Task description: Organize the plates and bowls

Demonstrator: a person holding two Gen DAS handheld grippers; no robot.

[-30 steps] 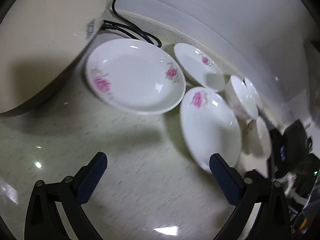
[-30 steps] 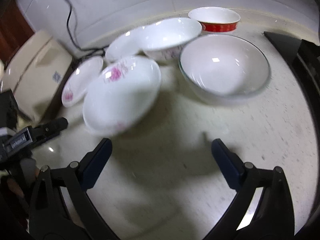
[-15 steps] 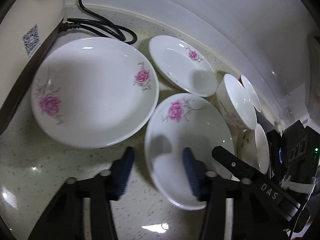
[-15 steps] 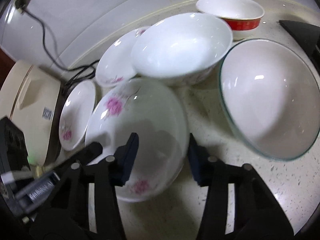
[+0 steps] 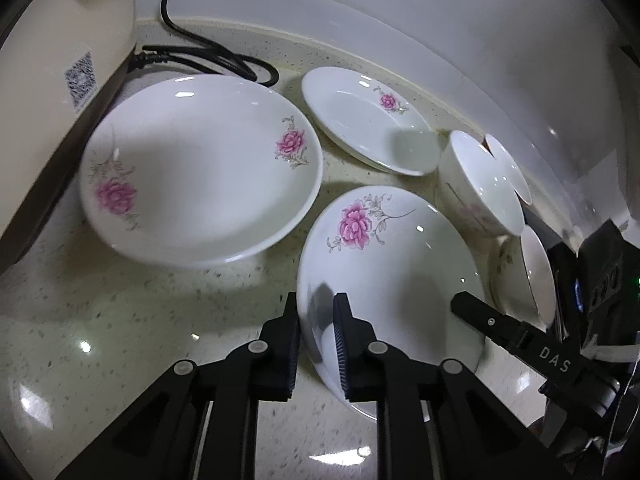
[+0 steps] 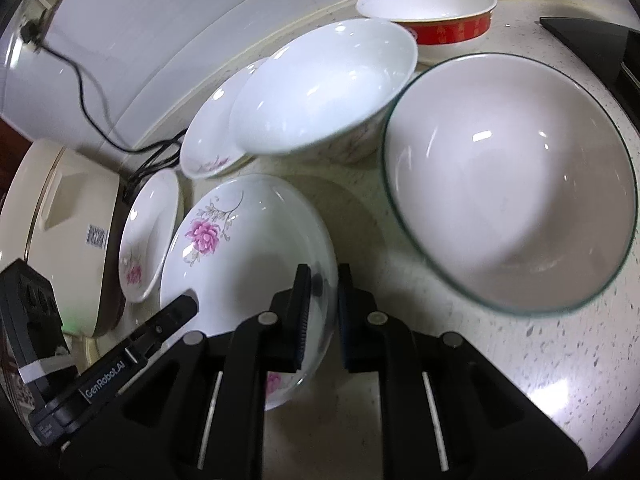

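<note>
A white plate with a pink flower (image 5: 392, 264) (image 6: 240, 264) lies on the speckled counter. My left gripper (image 5: 316, 332) is shut on its left rim. My right gripper (image 6: 324, 296) is shut on its right rim. A larger flowered plate (image 5: 200, 176) (image 6: 148, 232) lies to its left. A third flowered plate (image 5: 368, 120) (image 6: 212, 136) lies behind. A white bowl (image 6: 320, 88) (image 5: 480, 184), a green-rimmed large bowl (image 6: 512, 184) and a red-banded bowl (image 6: 432, 12) stand to the right.
A cream appliance (image 5: 52, 80) (image 6: 52, 208) stands at the left with a black cable (image 5: 208, 56) behind the plates. A white wall runs along the back. A black object (image 6: 600, 48) sits at the far right.
Both grippers moved forward to the near flowered plate and closed from wide open onto its opposite rims.
</note>
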